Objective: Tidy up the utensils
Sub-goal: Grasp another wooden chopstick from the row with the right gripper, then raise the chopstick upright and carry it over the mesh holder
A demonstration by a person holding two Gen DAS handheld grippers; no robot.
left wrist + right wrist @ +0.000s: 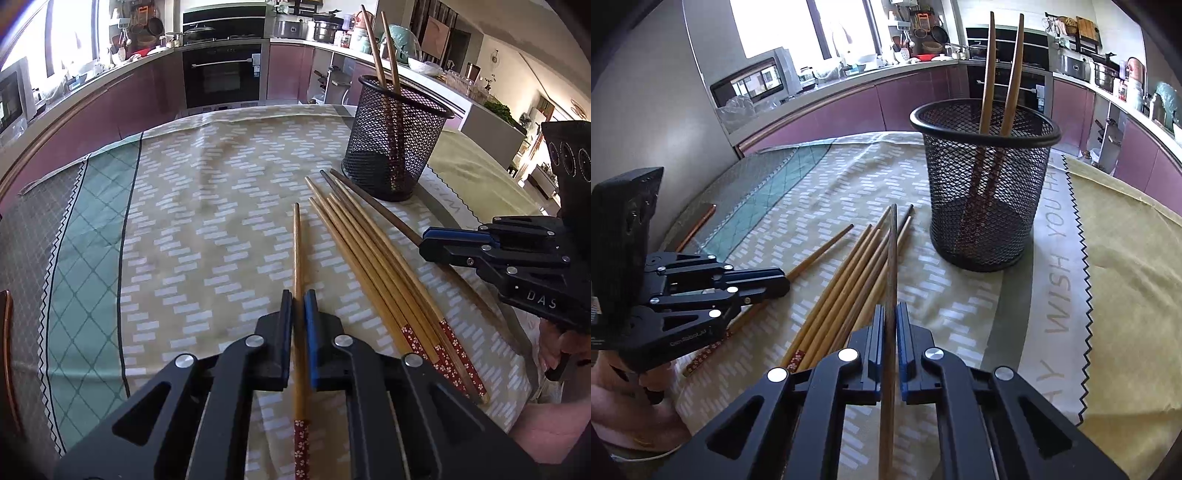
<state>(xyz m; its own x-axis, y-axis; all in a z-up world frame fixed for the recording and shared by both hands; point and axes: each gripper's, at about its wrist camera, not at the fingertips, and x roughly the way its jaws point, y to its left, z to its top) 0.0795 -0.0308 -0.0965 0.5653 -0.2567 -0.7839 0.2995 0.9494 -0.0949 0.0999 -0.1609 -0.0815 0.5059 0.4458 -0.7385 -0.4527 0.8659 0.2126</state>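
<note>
A black mesh holder stands on the tablecloth with two chopsticks upright in it; it also shows in the right wrist view. Several bamboo chopsticks with red patterned ends lie in a bundle in front of the holder, seen too in the right wrist view. My left gripper is shut on a single light chopstick. My right gripper is shut on a dark brown chopstick; the gripper also shows in the left wrist view.
The table wears a patterned beige and green cloth and a yellow cloth at the right. One more chopstick lies far left. Kitchen counters and an oven stand beyond the table edge.
</note>
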